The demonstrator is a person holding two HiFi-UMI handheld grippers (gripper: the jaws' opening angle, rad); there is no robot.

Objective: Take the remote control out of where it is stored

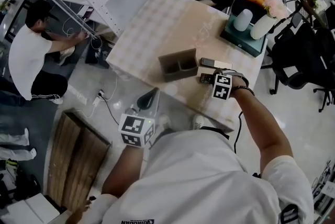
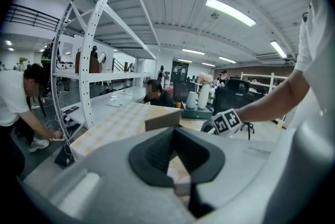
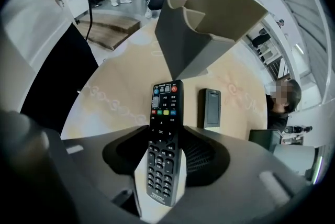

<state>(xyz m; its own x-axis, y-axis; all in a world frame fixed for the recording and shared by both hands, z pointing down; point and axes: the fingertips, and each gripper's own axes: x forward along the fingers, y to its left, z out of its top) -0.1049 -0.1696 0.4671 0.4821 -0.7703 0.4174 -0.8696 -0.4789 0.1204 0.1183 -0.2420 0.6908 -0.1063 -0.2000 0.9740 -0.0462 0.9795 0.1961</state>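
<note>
Remote [image 3: 163, 139]: out of holder [image 3: 209, 24], just beside it, tabletop [image 3: 120, 87] beneath.
Right gripper [image 1: 208, 79]: clamped on remote's lower end.
Left gripper [image 2: 175, 136]: jaws together, empty, well away from holder.
Risk: held by one end, remote may pivot or slip out, or knock dark device [image 3: 211, 108] beside it.

Right gripper [image 3: 167, 159]: jaws closed on black remote [image 3: 164, 123], keypad up, coloured buttons near its far end. Table [image 3: 123, 87]: beige, patterned. Second, smaller dark remote [image 3: 211, 108] lying flat just beside the first. Grey holder [image 3: 201, 29] beyond both.
</note>
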